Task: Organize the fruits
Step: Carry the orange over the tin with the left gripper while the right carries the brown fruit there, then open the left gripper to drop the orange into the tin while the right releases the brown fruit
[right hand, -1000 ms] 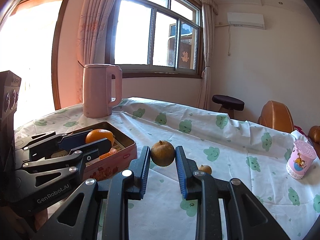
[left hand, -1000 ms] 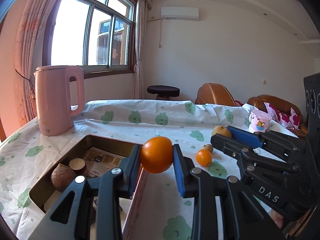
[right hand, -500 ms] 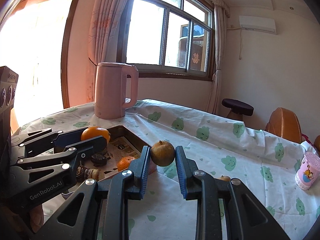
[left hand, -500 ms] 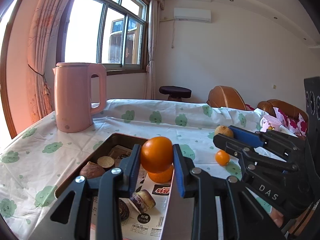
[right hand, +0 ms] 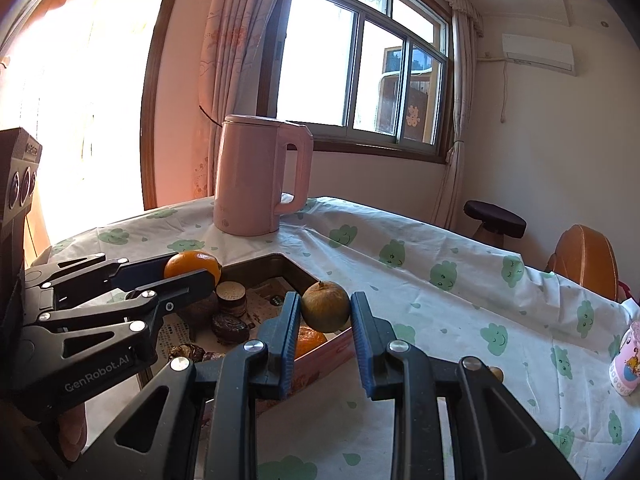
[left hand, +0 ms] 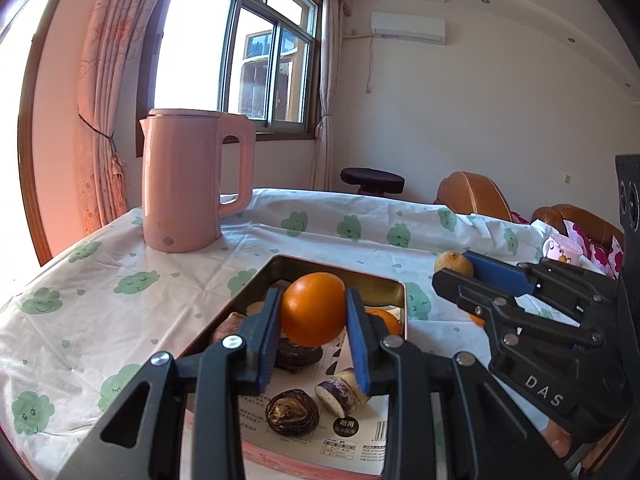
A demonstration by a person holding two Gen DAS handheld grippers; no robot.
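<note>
My left gripper (left hand: 313,300) is shut on a bright orange (left hand: 312,314), held above the open metal tin (left hand: 340,270). Inside the tin lie another orange (left hand: 387,317), dark round pieces (left hand: 292,406) and a cut purple piece (left hand: 340,390). My right gripper (right hand: 326,307) is shut on a brownish-green round fruit (right hand: 325,312), which hangs over the tin's near corner (right hand: 340,338). In the right wrist view the left gripper (right hand: 200,270) with its orange (right hand: 192,262) stands at the left, over the tin.
A pink kettle (left hand: 192,184) stands on the cloth behind the tin. A small orange (left hand: 476,319) and a small brown fruit (right hand: 496,372) lie on the tablecloth to the right. A pink cup (right hand: 626,364) is at the far right, with chairs (left hand: 472,194) beyond the table.
Both grippers have carried their fruits leftward. The left one's orange, which hung over the tin's right wall, is now over its inside; the right one's fruit has reached the tin's corner.
</note>
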